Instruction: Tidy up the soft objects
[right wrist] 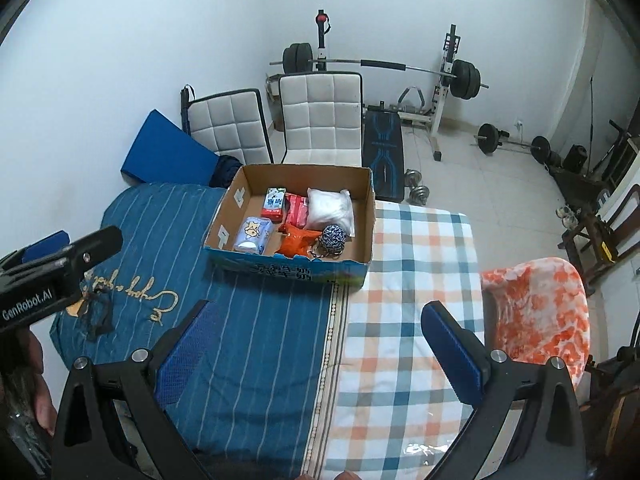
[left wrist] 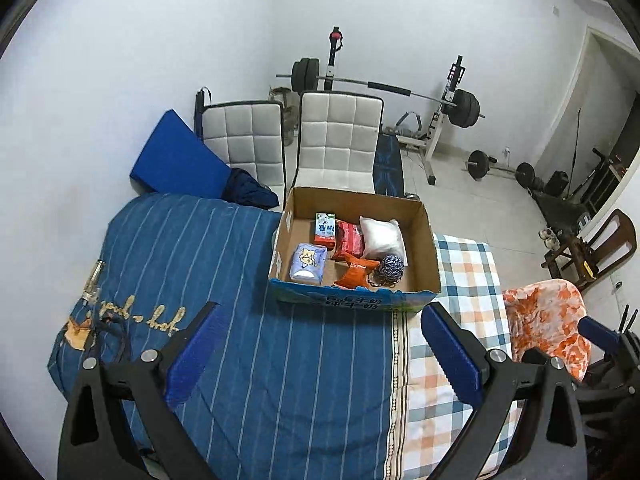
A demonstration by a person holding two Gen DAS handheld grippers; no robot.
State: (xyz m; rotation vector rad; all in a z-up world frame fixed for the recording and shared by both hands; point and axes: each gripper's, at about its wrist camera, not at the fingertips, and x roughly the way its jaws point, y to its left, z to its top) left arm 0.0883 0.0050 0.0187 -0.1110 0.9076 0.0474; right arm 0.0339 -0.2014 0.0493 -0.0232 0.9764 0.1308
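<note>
A brown cardboard box [left wrist: 424, 240] sits on the bed, and behind it stand two white chairs [left wrist: 338, 140] and a barbell rack [left wrist: 440, 120]. Inside the box, a white pillow [left wrist: 382, 238] lies at the back right, a red pack [left wrist: 349, 239] is just left of it, a small milk carton [left wrist: 325, 230] is left of that, a blue tissue pack [left wrist: 307, 263] is at the front left, an orange bag [left wrist: 357, 271] is in front of the red pack, and a blue and white yarn ball [left wrist: 390, 267] is at the front right. In front of the box, the left gripper [left wrist: 320, 350] hangs over the blue striped blanket [left wrist: 248, 320] with its two blue fingers [left wrist: 450, 354] spread wide and nothing between them, and an orange flowery cloth [left wrist: 548, 320] lies to the right of the box.
</note>
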